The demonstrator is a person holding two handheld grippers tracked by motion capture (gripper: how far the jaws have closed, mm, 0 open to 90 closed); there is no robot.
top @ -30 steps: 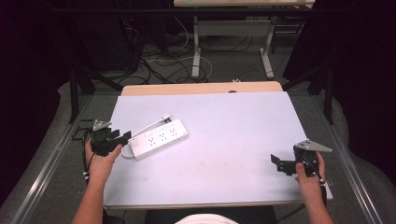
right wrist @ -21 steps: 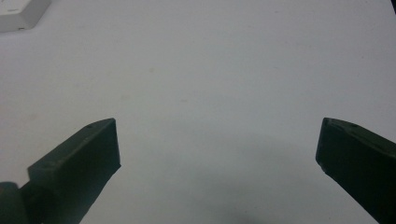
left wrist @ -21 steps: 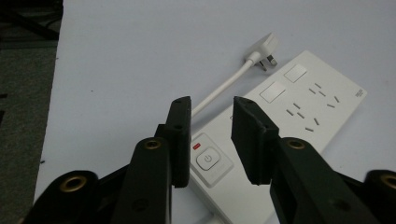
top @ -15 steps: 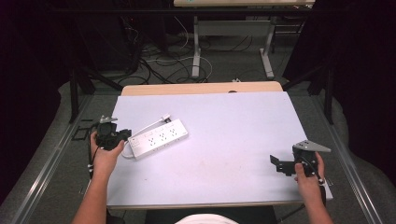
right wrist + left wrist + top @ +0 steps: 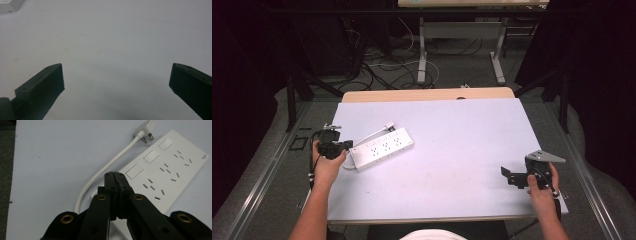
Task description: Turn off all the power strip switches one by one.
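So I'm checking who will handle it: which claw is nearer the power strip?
Left. The left claw is shut at the near end of the power strip; the right claw waits open, far across the table.

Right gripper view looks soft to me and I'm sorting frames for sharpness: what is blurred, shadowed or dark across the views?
Right gripper view: table hazy, broad shadow between the jaws. Left gripper view: power strip sharp, near jaws soft. High view: table evenly lit, surroundings dark.

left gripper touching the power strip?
Cannot tell. In the left gripper view the left gripper has its jaws shut together, tips over the near end of the power strip, but whether they rest on it or hover isn't visible.
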